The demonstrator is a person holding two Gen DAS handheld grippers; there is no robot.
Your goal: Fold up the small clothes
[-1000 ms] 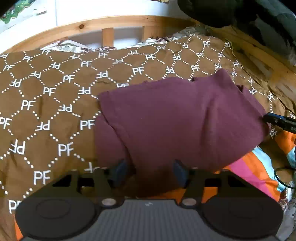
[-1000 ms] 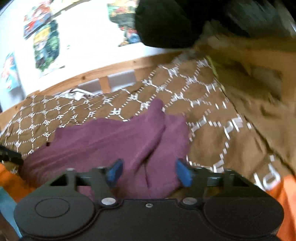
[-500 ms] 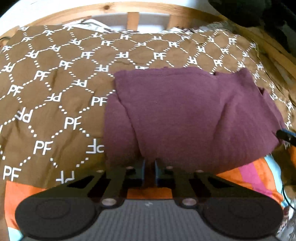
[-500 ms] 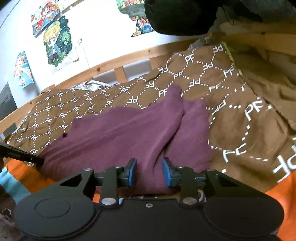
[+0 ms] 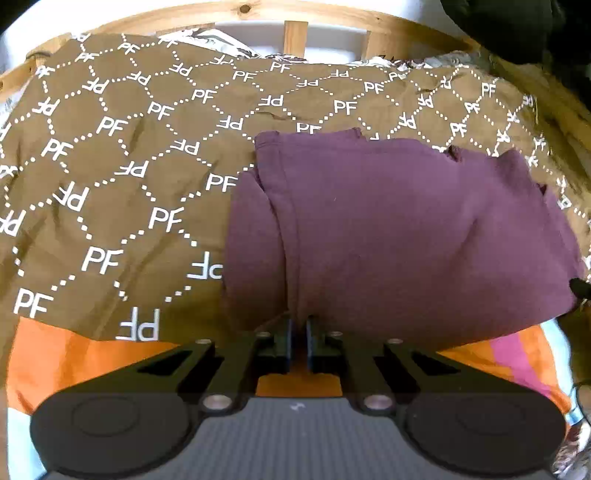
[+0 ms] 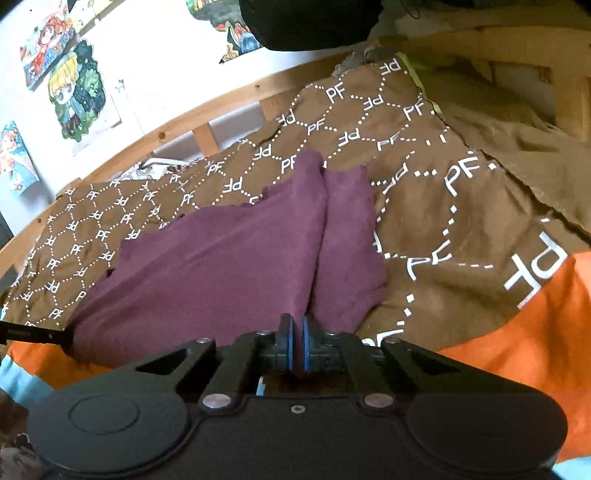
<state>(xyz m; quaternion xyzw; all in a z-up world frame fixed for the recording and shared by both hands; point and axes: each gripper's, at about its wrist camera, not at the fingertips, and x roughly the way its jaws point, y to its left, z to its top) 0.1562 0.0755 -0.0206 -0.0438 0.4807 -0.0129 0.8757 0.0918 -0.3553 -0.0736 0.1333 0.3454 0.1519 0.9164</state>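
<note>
Bedding fills both views: a brown blanket [image 5: 110, 192] printed with white dotted hexagons and "PF" letters is spread across the bed, running back to a wooden rail [image 5: 295, 14] at the far side. Under its near edge lies an orange, pink and pale blue striped cover [image 5: 517, 358], showing near left and near right in the left wrist view.

On the blanket rests a maroon garment [image 5: 406, 236], already doubled over, with a folded flap along its left side in the left wrist view and another along its right side in the right wrist view [image 6: 229, 266]. Its far edge lies flat on the brown blanket; its near edge hangs just over the orange stripe.

Left gripper [image 5: 299, 332] is at the garment's near edge, close to the left flap, fingers drawn almost together with maroon cloth pinched between them. Right gripper [image 6: 295, 332] is at the same near edge, toward the right flap, its blue-padded fingers [image 6: 289, 345] likewise clenched on a ridge of cloth that rises away from them. Each gripper's tip shows faintly at the side of the other's view.

Cartoon posters [image 6: 74, 96] hang on the white wall beyond the rail.
</note>
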